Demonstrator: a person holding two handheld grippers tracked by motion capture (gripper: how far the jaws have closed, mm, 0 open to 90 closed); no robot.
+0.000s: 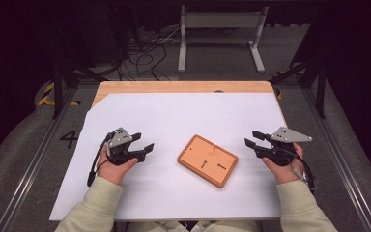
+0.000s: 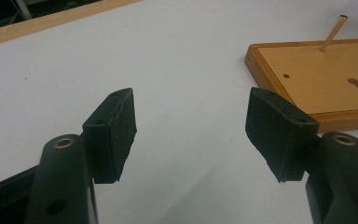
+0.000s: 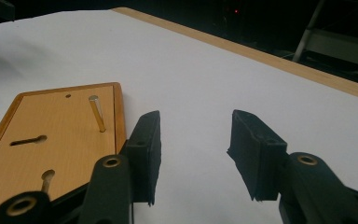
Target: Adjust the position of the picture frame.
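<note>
Worktop: wooden top (image 1: 183, 86) with a big white sheet (image 1: 174, 121) covering most of it, bare wood strip showing along the 12 o'clock edge.

Board: flat wooden board (image 1: 207, 160) with a raised rim, lying on the sheet pretty much dead center, turned at an angle to the worktop edges. It's between the two grippers, touching neither.

Board details: a keyhole-style slot (image 3: 27, 139) and a small round hole (image 3: 67, 95) cut in the face, plus a thin brass-looking peg (image 3: 97, 113) standing up from it. In the left gripper view the peg (image 2: 333, 32) sits at the far side of the board (image 2: 317, 79) and looks tilted, though that could just be the camera angle.

Left gripper: left gripper (image 1: 142, 145) sits at about 9 o'clock from the board, held low over the sheet, jaws pointing toward the board. Jaws spread wide apart, nothing in between but white sheet.

Right gripper: right gripper (image 1: 252, 140) at about 3 o'clock from the board, also aimed inward at it. Jaws apart too, nothing held. In its own view one jaw sits just beside the board's (image 3: 46, 140) rim; can't tell if it actually touches.

Hands: both hands (image 1: 113, 166) (image 1: 282, 169) come in from 6 o'clock, light-colored sleeves (image 1: 94, 208).

Background: grey floor with a tangle of cables (image 1: 145, 53) and a white metal frame (image 1: 220, 34) past the 12 o'clock edge.
</note>
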